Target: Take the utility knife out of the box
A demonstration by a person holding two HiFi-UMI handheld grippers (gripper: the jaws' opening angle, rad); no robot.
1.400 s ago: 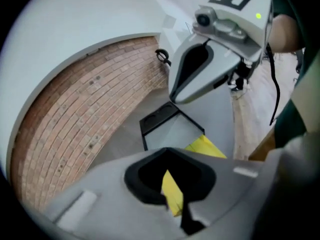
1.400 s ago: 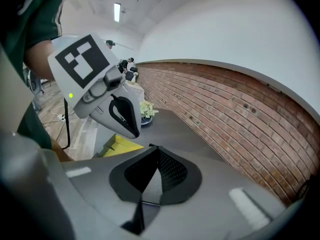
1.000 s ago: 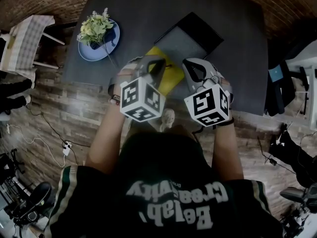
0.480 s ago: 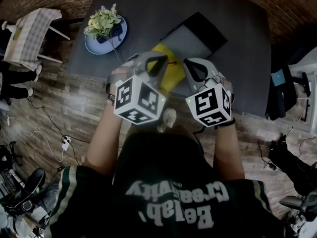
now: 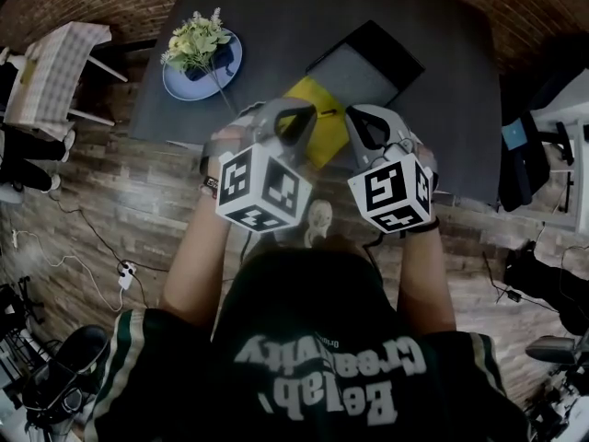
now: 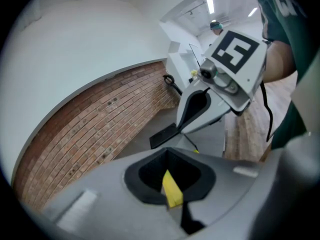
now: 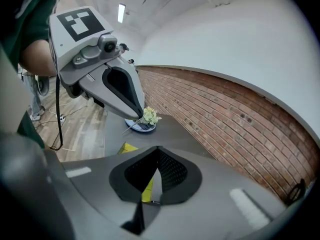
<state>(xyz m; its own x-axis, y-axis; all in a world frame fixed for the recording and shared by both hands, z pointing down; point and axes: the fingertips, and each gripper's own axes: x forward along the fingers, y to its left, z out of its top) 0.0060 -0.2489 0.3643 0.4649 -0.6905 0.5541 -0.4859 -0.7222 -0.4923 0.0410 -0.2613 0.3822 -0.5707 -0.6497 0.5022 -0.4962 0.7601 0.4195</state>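
Observation:
A flat yellow object [image 5: 320, 127] lies on the dark table [image 5: 276, 26] near its front edge; I cannot tell whether it is the knife or its pack. Behind it sits a shallow black box with a grey inside [image 5: 363, 67]. My left gripper [image 5: 294, 109] hangs shut over the yellow object's left end, and my right gripper [image 5: 362, 115] is shut beside its right end. Neither holds anything. In the left gripper view the closed jaws [image 6: 168, 150] frame a strip of yellow [image 6: 172, 191]. The right gripper view shows the same past its own closed jaws [image 7: 158, 148].
A blue plate with a small bunch of flowers [image 5: 202, 55] stands at the table's left. A chair with a checked cushion [image 5: 51, 72] is on the wooden floor to the left. Dark bags and cables [image 5: 529, 155] lie right of the table. A brick wall runs behind the table.
Both grippers have risen a little and shifted slightly over the table's front edge, side by side. Their jaws stay shut and the yellow object has not moved.

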